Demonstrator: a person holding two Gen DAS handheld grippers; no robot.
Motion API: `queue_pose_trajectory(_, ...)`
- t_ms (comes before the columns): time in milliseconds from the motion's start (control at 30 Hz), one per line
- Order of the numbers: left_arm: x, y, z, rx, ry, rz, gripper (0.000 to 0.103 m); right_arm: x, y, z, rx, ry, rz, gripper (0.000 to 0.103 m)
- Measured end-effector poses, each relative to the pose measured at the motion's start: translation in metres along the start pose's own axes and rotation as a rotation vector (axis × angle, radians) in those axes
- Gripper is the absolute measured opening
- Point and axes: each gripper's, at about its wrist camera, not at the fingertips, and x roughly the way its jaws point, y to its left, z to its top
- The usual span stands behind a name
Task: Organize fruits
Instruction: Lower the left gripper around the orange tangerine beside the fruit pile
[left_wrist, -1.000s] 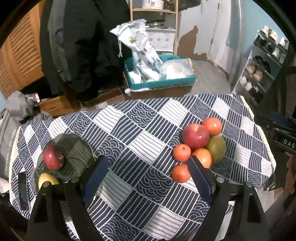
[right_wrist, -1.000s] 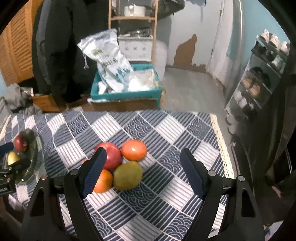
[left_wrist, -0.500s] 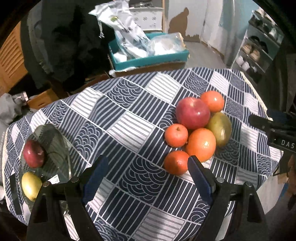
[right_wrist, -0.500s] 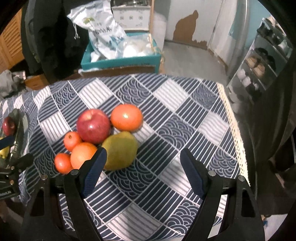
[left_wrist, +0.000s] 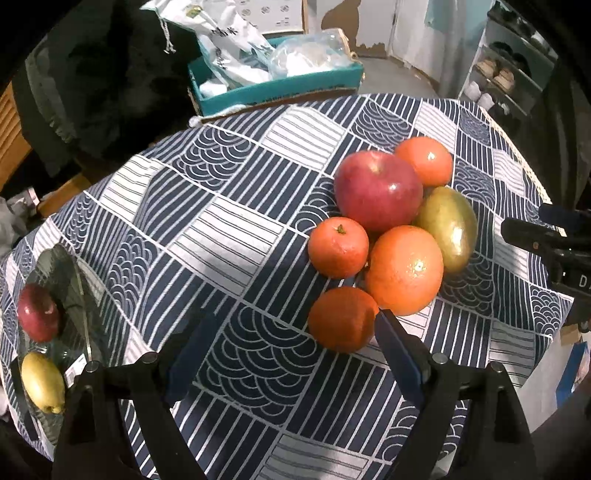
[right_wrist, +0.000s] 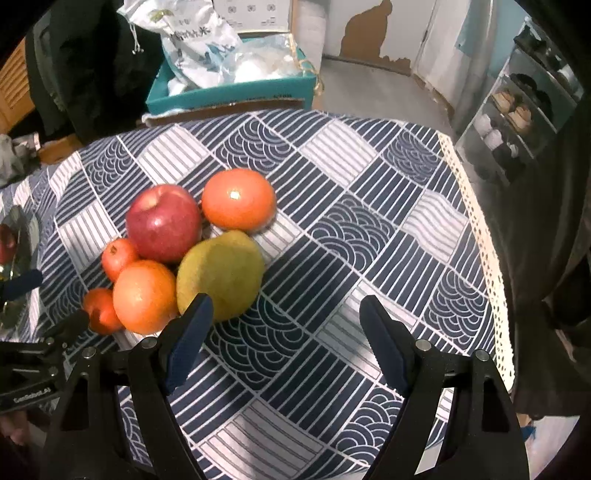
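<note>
A cluster of fruit lies on the patterned tablecloth (left_wrist: 236, 229): a red apple (left_wrist: 377, 190), a green mango (left_wrist: 448, 232), a large orange (left_wrist: 404, 271), and small tangerines (left_wrist: 341, 325). My left gripper (left_wrist: 291, 354) is open and empty, its right finger beside the nearest tangerine. A glass plate (left_wrist: 70, 280) at the left holds a dark red apple (left_wrist: 37, 312) and a yellow lemon (left_wrist: 42, 382). My right gripper (right_wrist: 286, 339) is open and empty, its left finger just in front of the mango (right_wrist: 219, 275), beside the apple (right_wrist: 162, 221).
A teal box (left_wrist: 280, 88) with plastic bags stands on the floor beyond the table. A shoe rack (right_wrist: 517, 122) is at the right. The table's lace edge (right_wrist: 480, 251) runs along the right side. Dark coats (left_wrist: 96, 81) hang at the back left.
Both grippers have moved down and forward toward the fruit cluster, which now looms larger. Both stay open; no fruit has moved.
</note>
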Motion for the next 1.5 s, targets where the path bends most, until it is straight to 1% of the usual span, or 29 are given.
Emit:
queue_pose_trajectory(167, 0.012, -0.004, 0.001, -0.010, 0.033, -0.041, 0.089, 0.005, -0.003, -0.002, 0.005, 0.011, 0.000, 0.082)
queue_pose_trajectory(300, 0.020, -0.006, 0.002, -0.014, 0.047, -0.054, 0.088, 0.008, -0.005, -0.002, 0.012, 0.015, 0.005, 0.082)
queue_pose_trajectory(467, 0.029, -0.006, 0.001, -0.015, 0.074, -0.086, 0.079, 0.011, -0.008, -0.002, 0.019, 0.020, 0.011, 0.082)
queue_pose_trajectory(667, 0.035, -0.009, -0.001, -0.012, 0.089, -0.143, 0.061, 0.014, -0.005, 0.001, 0.025, 0.016, 0.029, 0.082)
queue_pose_trajectory(733, 0.035, -0.010, -0.001, -0.012, 0.088, -0.174, 0.049, 0.015, -0.002, 0.003, 0.019, 0.015, 0.039, 0.082)
queue_pose_trajectory(867, 0.033, -0.014, -0.002, 0.007, 0.080, -0.172, 0.048, 0.019, 0.005, 0.007, 0.020, 0.019, 0.076, 0.082)
queue_pose_trajectory(967, 0.033, -0.014, -0.002, 0.011, 0.080, -0.173, 0.047, 0.027, 0.008, 0.011, 0.039, 0.038, 0.133, 0.082)
queue_pose_trajectory(1033, 0.032, -0.012, -0.003, 0.016, 0.076, -0.154, 0.047, 0.034, 0.012, 0.014, 0.042, 0.053, 0.159, 0.082)
queue_pose_trajectory(1333, 0.025, 0.017, -0.001, -0.033, 0.058, -0.108, 0.047, 0.057, 0.025, 0.022, 0.048, 0.081, 0.160, 0.082)
queue_pose_trajectory(1500, 0.026, 0.029, 0.001, -0.071, 0.060, -0.103, 0.047, 0.066, 0.025, 0.024, 0.066, 0.102, 0.168, 0.082)
